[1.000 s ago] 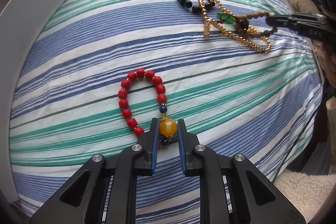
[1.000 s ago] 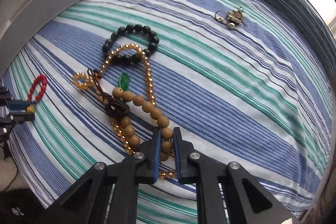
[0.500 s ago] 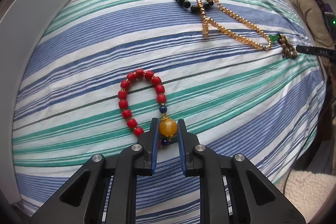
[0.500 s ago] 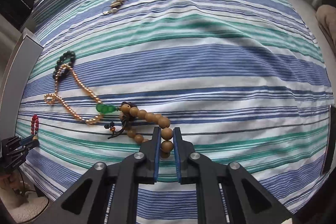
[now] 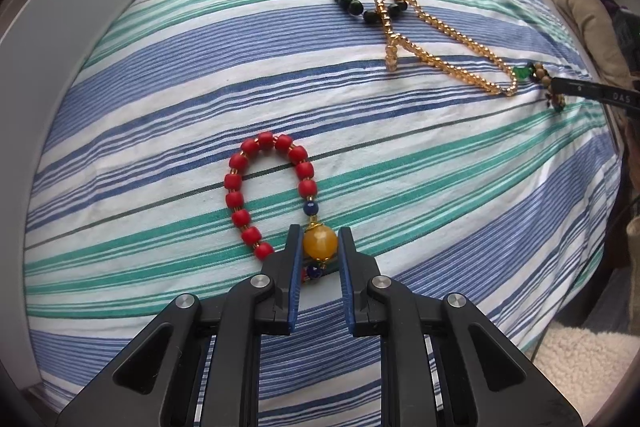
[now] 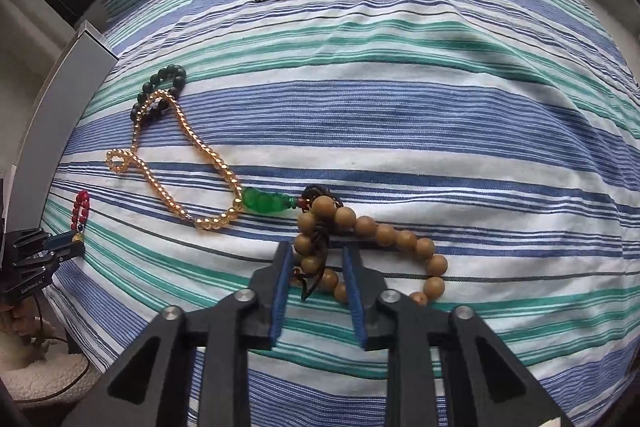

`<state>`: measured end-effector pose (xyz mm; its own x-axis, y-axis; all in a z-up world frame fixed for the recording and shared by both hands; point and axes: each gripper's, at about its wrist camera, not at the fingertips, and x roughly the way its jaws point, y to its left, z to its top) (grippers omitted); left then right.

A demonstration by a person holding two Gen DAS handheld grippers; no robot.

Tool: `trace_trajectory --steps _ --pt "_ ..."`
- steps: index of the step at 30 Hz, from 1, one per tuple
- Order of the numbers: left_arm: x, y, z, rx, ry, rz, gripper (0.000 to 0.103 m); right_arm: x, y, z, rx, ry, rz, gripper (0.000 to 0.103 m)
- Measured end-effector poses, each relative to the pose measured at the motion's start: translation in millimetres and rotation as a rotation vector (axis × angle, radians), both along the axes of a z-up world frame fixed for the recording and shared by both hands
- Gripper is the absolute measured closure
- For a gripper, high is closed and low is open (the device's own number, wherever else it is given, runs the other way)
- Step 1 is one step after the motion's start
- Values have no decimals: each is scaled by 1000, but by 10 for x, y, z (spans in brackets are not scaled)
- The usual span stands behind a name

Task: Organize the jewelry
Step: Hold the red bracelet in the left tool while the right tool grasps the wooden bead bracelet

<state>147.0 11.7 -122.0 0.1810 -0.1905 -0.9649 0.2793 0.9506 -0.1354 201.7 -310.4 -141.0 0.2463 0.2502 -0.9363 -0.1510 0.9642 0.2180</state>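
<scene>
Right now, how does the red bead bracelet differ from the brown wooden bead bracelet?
The red bead bracelet has red beads and one big amber bead; the brown wooden bead bracelet has tan beads and a dark knotted cord. The red one makes a narrow arch, the wooden one a wider loop. Both lie on the striped cloth.

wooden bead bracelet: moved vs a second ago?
Yes. The wooden bead bracelet was dragged off the gold bead necklace, away from the black bead bracelet, toward the bed's edge.
</scene>
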Motion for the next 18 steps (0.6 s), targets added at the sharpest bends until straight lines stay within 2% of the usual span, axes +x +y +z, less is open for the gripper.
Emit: trace_trajectory --steps 4,7,9,11,12,14,16,18 --pt "11 1 0 -3 0 -3 87 -74 9 515 82 -59 40 92" --pt "9 12 -1 -9 -2 3 87 -68 45 806 90 -89 79 93" --pt "2 17 2 -7 -5 1 87 -39 129 679 -6 -26 143 92" --pt "-1 23 5 -8 -5 -1 87 -10 97 303 -139 91 132 93" --pt "-3 28 6 -9 -5 -1 87 -25 22 162 -140 131 114 92" --pt "-5 33 6 -10 -5 -1 87 -53 -115 53 -84 144 66 92" --pt "-4 26 8 -7 -4 -4 87 -110 -188 96 -41 109 36 92" --pt "4 5 8 -3 -3 -8 87 -170 -240 174 -43 71 6 93"
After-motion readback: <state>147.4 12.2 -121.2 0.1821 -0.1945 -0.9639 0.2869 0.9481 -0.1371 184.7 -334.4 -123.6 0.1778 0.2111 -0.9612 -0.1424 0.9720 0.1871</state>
